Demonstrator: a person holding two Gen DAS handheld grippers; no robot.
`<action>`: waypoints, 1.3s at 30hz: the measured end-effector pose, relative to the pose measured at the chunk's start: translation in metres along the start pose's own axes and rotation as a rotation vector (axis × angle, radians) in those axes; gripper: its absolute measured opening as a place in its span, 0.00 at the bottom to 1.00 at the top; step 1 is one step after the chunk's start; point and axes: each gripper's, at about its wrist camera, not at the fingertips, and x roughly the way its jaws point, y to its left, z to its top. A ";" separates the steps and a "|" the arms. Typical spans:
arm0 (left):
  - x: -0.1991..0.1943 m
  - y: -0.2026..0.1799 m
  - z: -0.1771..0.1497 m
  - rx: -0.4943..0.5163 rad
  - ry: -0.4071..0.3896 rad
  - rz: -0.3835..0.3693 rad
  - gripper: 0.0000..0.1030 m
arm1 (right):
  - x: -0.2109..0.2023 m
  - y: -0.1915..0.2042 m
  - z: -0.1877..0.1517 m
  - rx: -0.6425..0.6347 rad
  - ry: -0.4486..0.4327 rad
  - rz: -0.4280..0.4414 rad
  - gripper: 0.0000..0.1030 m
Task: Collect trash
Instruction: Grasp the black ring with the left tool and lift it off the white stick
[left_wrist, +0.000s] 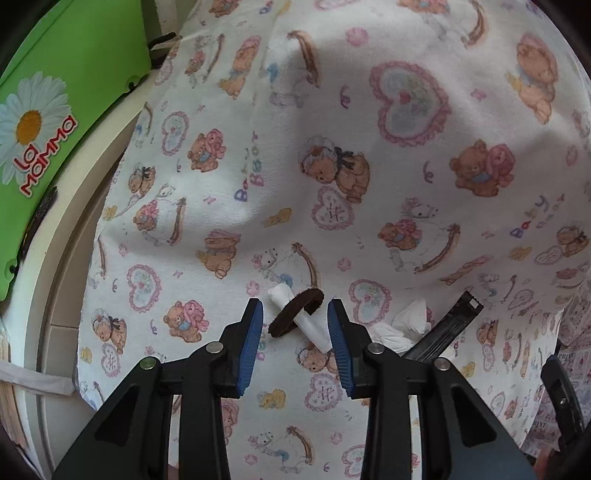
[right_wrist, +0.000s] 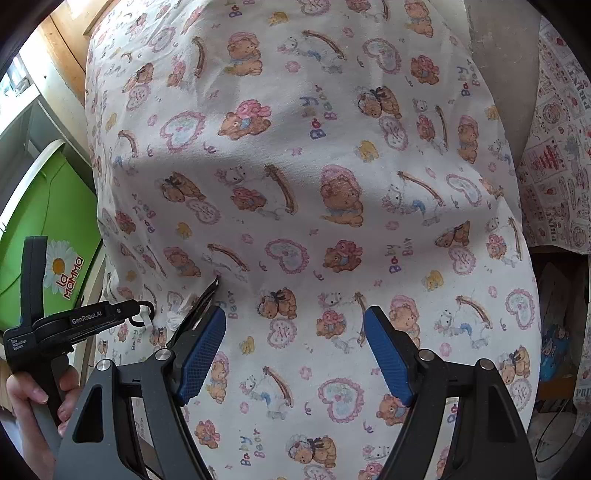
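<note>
A teddy-bear print cloth (left_wrist: 369, 166) covers the surface. On it lie a brown felt ring (left_wrist: 295, 312) and, across it, a small white paper roll (left_wrist: 314, 328). My left gripper (left_wrist: 295, 328) points down with both between its blue pads; a thin gap shows at the left pad, so it stands open. To the right lie a crumpled white tissue (left_wrist: 402, 325) and a black flat strip (left_wrist: 447, 325). My right gripper (right_wrist: 295, 343) hangs open over bare cloth with nothing between its fingers. In the right wrist view the left gripper (right_wrist: 146, 312) appears at the left edge.
A green board with a daisy and "La Mamma" lettering (left_wrist: 55, 129) leans at the left, beside a white curved rim (left_wrist: 74, 229). A person's hand (right_wrist: 33, 398) grips the left tool. Another printed cloth (right_wrist: 561, 147) hangs at the right.
</note>
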 end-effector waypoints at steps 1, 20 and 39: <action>0.003 -0.003 0.000 0.017 0.005 0.006 0.29 | -0.001 0.000 0.001 -0.004 -0.004 -0.005 0.77; -0.077 -0.016 -0.056 0.132 -0.139 -0.161 0.06 | 0.002 0.021 0.004 -0.085 -0.016 0.072 0.77; -0.081 0.040 -0.096 0.030 -0.213 -0.318 0.06 | 0.008 0.058 -0.022 -0.242 -0.030 0.037 0.69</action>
